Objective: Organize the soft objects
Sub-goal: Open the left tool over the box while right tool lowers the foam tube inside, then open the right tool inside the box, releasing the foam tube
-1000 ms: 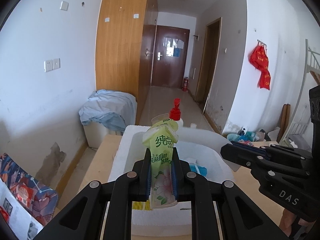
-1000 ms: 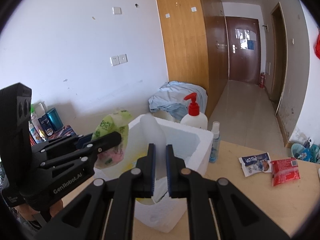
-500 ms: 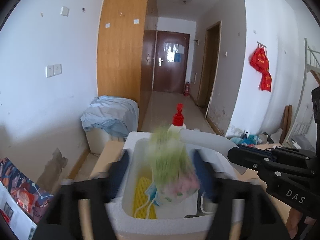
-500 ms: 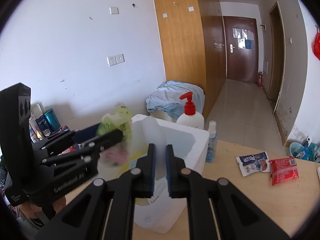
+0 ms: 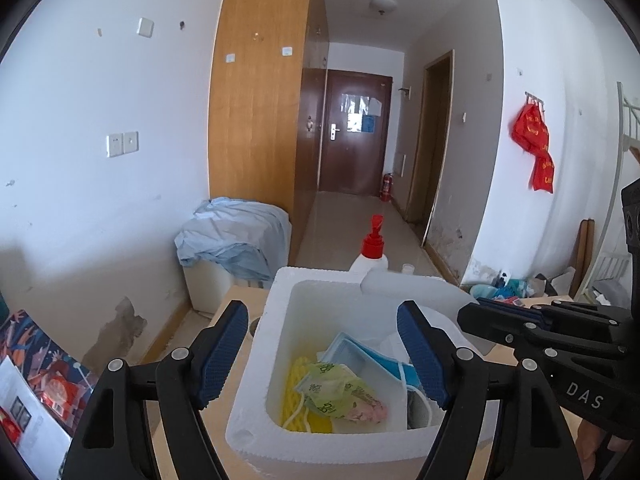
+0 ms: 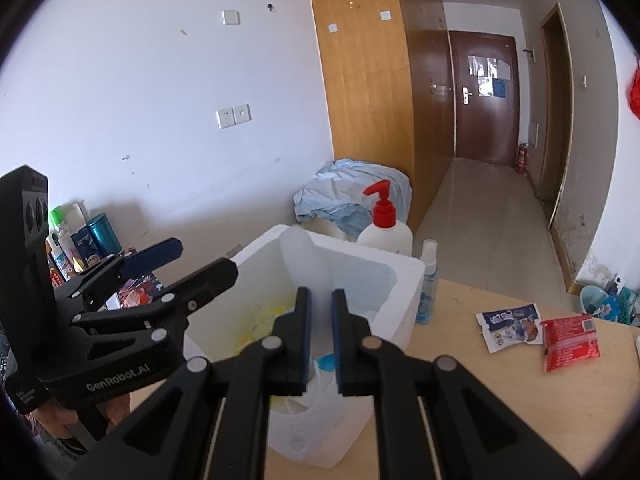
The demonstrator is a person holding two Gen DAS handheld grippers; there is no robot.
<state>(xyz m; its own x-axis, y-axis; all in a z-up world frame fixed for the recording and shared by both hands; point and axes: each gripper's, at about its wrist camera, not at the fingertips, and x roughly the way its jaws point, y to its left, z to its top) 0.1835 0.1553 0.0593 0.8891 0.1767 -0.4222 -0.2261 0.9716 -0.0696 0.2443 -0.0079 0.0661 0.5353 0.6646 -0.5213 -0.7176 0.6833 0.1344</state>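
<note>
Two packets [image 6: 508,326] are still lying on the surface [image 6: 460,392] while a green pouch [image 5: 340,394] is resting inside the foam box [image 5: 256,412]; the left gripper [image 5: 320,356], just opened, is being held spread and empty above it, and the box's wall is being pinched by the right gripper [image 6: 320,320].

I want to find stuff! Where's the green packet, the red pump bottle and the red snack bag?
green packet [image 5: 334,390], left wrist view, crumpled middle.
red pump bottle [image 6: 386,236], right wrist view, white body.
red snack bag [image 6: 570,342], right wrist view, wrapper centre.
</note>
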